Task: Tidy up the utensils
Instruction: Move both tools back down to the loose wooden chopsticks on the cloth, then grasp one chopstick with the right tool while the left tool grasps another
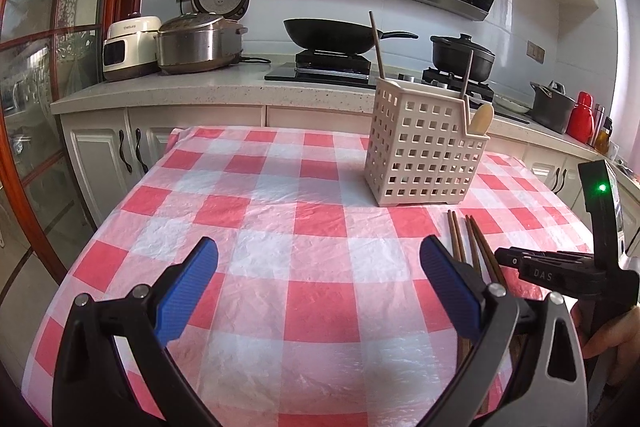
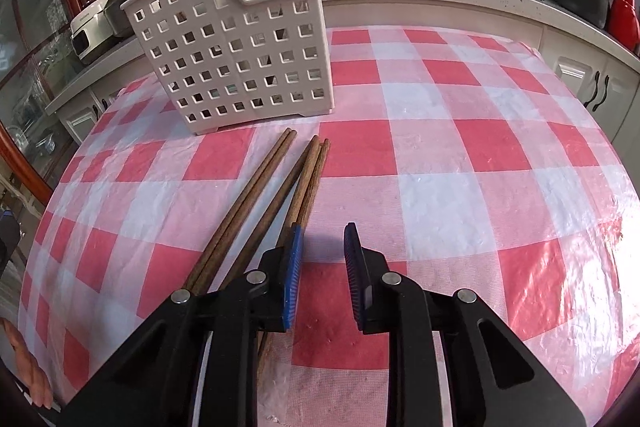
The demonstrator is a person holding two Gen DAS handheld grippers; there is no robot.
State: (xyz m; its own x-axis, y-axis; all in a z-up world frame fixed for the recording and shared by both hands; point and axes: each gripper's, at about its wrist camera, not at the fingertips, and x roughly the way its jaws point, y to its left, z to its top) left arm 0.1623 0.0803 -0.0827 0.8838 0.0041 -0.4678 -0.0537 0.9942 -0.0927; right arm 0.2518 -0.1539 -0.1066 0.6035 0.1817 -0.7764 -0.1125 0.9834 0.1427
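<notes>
Here, chopsticks (image 2: 256, 203) lie just left of R gripper (image 2: 320, 259) fingers, nothing between.

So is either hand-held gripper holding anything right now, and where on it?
Nothing is held. The left hand-held gripper is wide open over bare tablecloth. The right hand-held gripper has an empty gap between its pads, with the wooden chopsticks lying just outside its left pad.

Bright daylight is flooding in from the right, glaring off the glossy red-and-white checked plastic tablecloth (image 2: 580, 211); fisheye curvature is bending the edges, dark vignetting is ringing both views, and focus is staying sharp
</notes>
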